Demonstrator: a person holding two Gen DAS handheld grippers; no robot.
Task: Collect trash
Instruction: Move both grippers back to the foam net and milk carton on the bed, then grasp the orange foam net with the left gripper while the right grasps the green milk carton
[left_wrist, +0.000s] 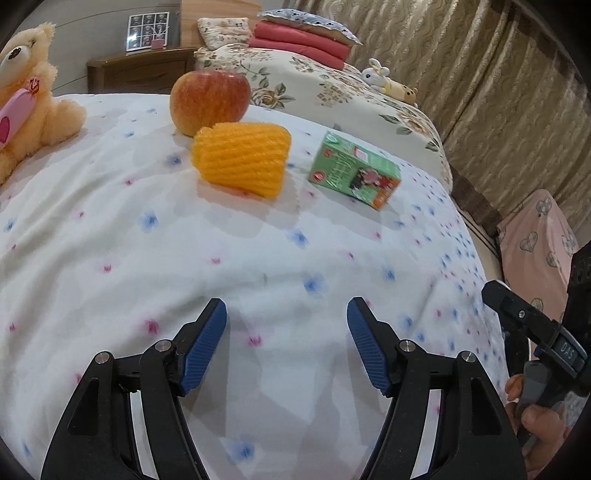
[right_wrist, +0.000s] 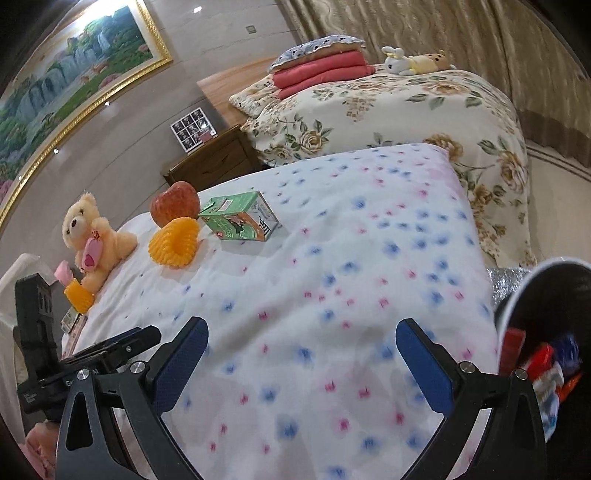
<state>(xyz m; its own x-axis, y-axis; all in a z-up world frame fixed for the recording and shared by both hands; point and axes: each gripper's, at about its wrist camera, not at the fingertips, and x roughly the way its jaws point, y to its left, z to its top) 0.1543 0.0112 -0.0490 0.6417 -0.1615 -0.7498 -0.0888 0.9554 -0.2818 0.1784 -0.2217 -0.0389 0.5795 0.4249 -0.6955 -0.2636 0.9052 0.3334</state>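
On the bedspread (left_wrist: 258, 240), green carton (left_wrist: 354, 172)

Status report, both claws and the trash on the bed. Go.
Left claw open, empty. Right claw open, empty. Foam net and green carton untouched beside apple. Path clear.

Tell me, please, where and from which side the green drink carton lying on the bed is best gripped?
Grip the green drink carton across its two long side faces, near the middle, coming down from above. It lies flat on its broad face on the soft floral bedspread, so those sides are parallel and exposed, probably within reach of open jaws. Approach from its free right side; the orange foam fruit net sits close on its left.
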